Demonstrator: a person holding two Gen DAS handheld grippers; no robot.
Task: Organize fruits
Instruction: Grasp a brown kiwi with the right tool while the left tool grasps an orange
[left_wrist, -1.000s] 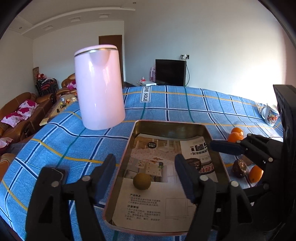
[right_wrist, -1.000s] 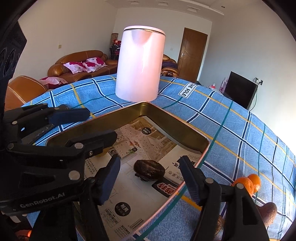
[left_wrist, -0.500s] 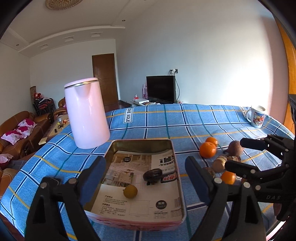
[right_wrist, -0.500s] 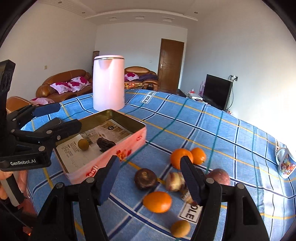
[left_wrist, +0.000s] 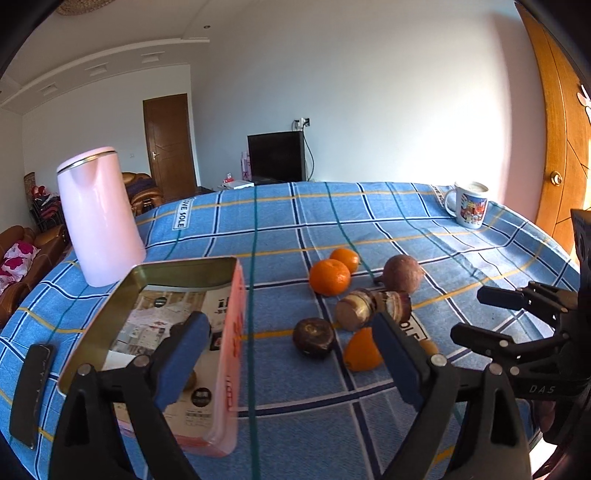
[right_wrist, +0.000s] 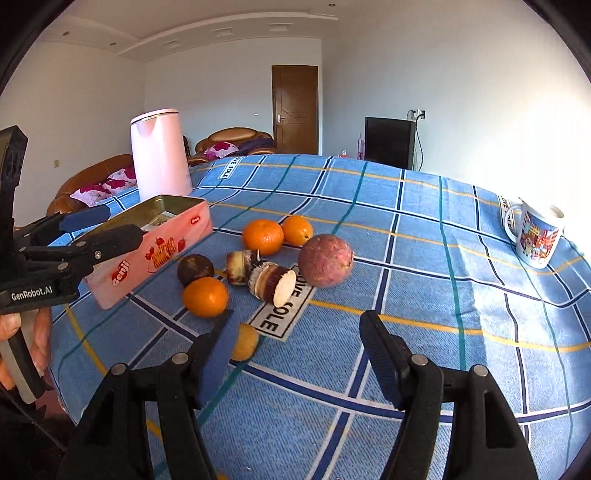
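A pink tin (left_wrist: 184, 264) lined with printed paper stands on the left of the blue checked cloth; fruit inside it is mostly hidden behind my left finger. To its right lies loose fruit: an orange (left_wrist: 329, 277), a dark round fruit (left_wrist: 314, 336), a purple-brown fruit (right_wrist: 325, 260), cut brown stubs (right_wrist: 273, 278) and a small tan fruit (right_wrist: 243, 341). My left gripper (left_wrist: 286, 325) hovers between tin and pile, its jaws opening with nothing between them. My right gripper (right_wrist: 297, 319) stands open and empty just in front of the pile, the tan fruit beside its left finger.
A tall pink kettle (left_wrist: 99, 218) stands behind the tin. A printed mug (right_wrist: 535, 236) sits at the far right of the table. A dark flat device (left_wrist: 31, 391) lies at the left table edge. A hand (right_wrist: 22, 332) holds the left gripper's handle.
Both grippers drew back from over the tin and swung right, bringing the loose fruit into view. The left jaws spread wider. A dark fruit and a small yellow one stayed in the tin.
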